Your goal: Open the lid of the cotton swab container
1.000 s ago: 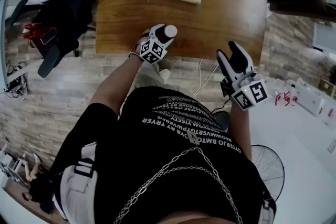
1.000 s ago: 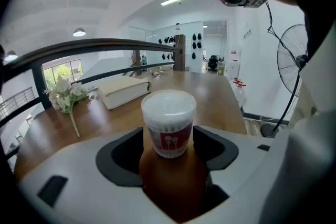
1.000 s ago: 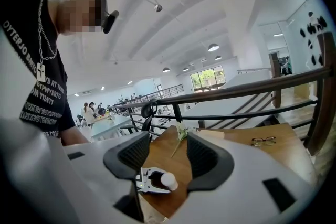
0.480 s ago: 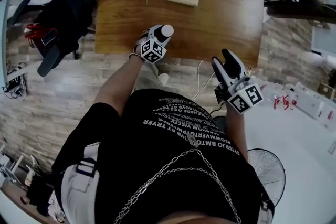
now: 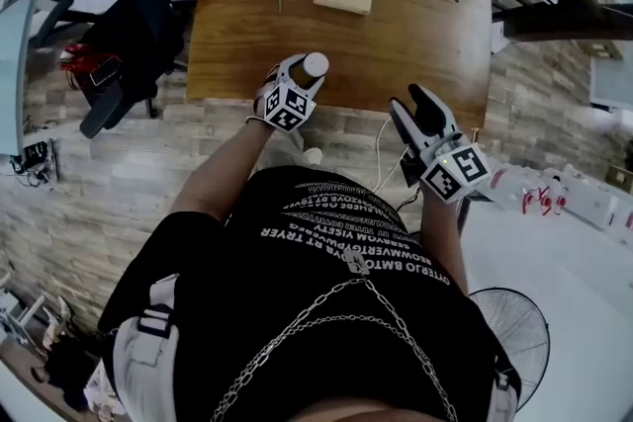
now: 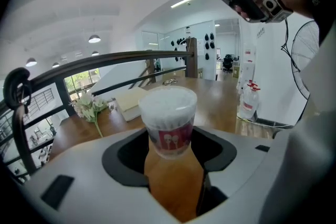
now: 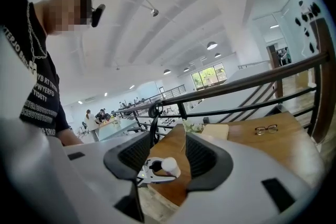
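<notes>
A: Our left gripper (image 5: pixel 300 82) is clamped on the lower body of the cotton swab container (image 6: pixel 168 118). Its jaws have just been closing with the tub between them, above the near part of the table (image 5: pixel 396 35).

B: Our right gripper (image 5: pixel 411 102) hangs to the right, nearer to us. Its jaws are apart with nothing in them, well apart from the lid (image 6: pixel 167 98).

A: The grip is our worry. The tub looks like smooth, thin plastic, and we hold it low. If we pull up on the lid, the tub could tip or slide out of the jaws.

B: If we squeeze harder, the wall might buckle. And if the lid pops off suddenly this close to the table's near edge, we could scatter swabs onto the floor (image 5: pixel 129 173).
</notes>
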### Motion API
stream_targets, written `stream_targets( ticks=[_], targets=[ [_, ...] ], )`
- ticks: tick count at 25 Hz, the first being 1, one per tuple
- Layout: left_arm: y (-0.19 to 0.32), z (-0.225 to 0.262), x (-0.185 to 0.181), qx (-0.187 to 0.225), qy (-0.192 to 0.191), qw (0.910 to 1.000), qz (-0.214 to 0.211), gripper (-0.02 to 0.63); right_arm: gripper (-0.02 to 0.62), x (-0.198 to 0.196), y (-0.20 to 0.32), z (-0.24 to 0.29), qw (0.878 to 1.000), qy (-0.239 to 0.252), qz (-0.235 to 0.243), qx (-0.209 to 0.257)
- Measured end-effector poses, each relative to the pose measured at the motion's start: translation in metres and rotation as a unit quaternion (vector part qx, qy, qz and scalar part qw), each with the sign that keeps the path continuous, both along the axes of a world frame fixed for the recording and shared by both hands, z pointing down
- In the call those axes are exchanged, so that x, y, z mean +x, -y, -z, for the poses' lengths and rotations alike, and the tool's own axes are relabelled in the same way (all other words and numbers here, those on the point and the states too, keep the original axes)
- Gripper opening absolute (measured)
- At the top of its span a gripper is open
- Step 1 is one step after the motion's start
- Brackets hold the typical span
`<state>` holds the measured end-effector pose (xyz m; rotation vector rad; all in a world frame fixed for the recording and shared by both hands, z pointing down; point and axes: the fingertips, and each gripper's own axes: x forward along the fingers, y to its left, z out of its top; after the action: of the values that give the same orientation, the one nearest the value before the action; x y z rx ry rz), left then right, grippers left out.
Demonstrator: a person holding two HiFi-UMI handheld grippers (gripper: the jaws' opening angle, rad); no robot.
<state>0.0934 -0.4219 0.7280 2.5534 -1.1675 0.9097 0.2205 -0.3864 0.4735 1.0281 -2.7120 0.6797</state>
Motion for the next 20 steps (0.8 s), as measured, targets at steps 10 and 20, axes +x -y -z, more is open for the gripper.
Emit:
stream_targets(
  ticks=[10, 20],
  targets=[
    [-0.022, 0.106, 0.019, 0.013, -0.033, 0.9993, -0.008, 0.268, 0.206, 0.003, -0.015, 0.018, 0.998, -0.033, 0.024, 0.056],
    [-0.051, 0.222, 0.033, 0.027, -0.052, 0.998, -0.022, 0.268, 0.206, -0.015, -0.04, 0.058, 0.992, -0.022, 0.06, 0.105]
  ],
)
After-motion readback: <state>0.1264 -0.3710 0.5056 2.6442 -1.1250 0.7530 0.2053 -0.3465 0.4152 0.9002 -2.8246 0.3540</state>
